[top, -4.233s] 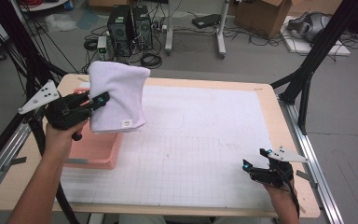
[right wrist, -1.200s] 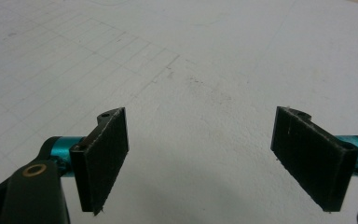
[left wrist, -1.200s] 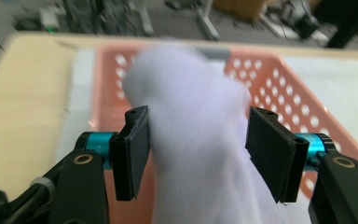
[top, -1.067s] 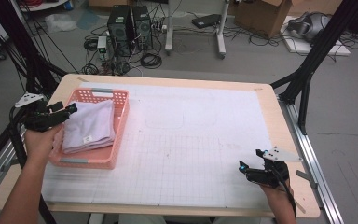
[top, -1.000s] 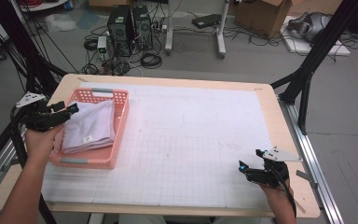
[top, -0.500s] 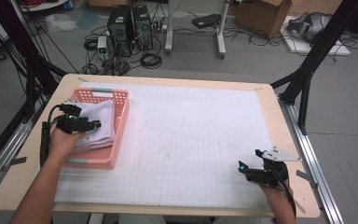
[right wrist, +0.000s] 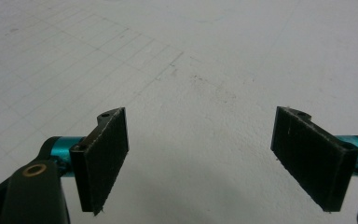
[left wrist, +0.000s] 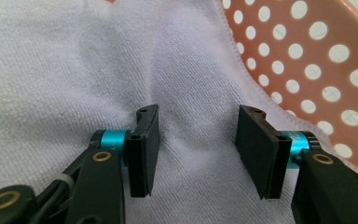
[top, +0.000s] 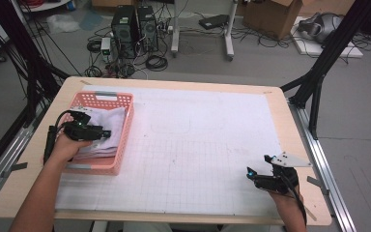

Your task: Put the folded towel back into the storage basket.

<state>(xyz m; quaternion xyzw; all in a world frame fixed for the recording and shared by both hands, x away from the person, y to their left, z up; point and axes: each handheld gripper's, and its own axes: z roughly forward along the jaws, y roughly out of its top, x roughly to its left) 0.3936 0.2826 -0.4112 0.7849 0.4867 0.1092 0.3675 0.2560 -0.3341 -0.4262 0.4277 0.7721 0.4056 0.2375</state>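
Observation:
A white folded towel [top: 110, 126] lies in the pink perforated basket [top: 107, 96] at the table's left. My left gripper [top: 104, 133] is down inside the basket, resting on the towel [left wrist: 74, 70]. Its jaws have just been closing and stand about half apart, with a soft ridge of towel between them; the pads [left wrist: 145, 140] do not pinch it. The basket wall [left wrist: 317, 60] runs past on the right of the left gripper view. My right gripper [top: 251, 174] sits low near the table's front right, open and empty [right wrist: 203, 114] over the white grid mat [right wrist: 177, 56].
The white grid mat [top: 198, 145] covers most of the wooden table. Black frame legs stand at the table's left and right sides. Cables, computer towers and boxes lie on the floor beyond the far edge.
My left hand has come in from outside the basket's left rim and sunk onto the towel. Before that, the towel was held above the basket and was set down into it. The right hand stayed put.

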